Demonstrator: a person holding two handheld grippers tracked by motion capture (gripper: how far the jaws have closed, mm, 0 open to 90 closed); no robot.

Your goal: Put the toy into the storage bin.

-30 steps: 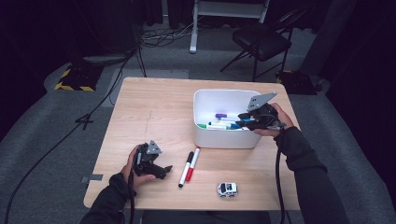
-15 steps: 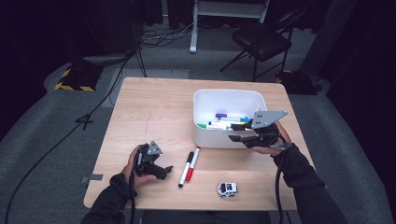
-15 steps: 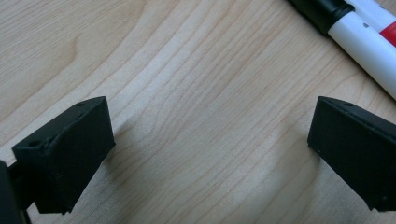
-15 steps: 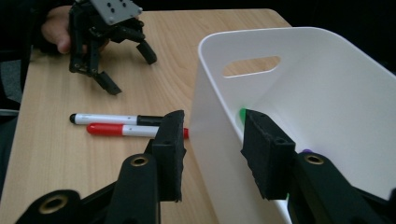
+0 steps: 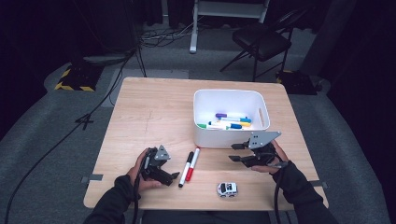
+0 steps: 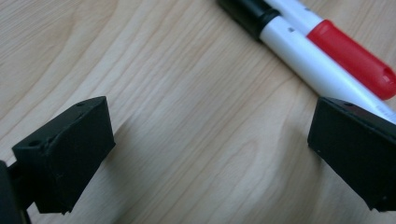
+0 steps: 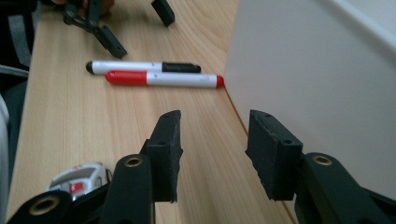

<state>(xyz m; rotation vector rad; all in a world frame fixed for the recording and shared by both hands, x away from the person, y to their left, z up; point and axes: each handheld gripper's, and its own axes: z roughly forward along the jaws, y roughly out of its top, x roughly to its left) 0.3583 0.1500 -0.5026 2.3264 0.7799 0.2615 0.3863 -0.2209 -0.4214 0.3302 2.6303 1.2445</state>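
Having been brought down from over the white bin [image 5: 229, 135] to the lower right of the high view, the right gripper [image 5: 236, 152] is seen with jaws just opened, nothing between them. Another pickup is judged next: the red marker [image 5: 192, 164] and black marker [image 5: 186, 169] lie at lower centre. The left gripper [image 5: 173, 176] is held wide apart beside them, empty.

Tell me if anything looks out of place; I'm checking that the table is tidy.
Two markers, black-capped and red-capped, lie side by side on the table, outside the white bin that holds the other markers. A toy car sits apart near the front edge. Nothing looks spilled or damaged.
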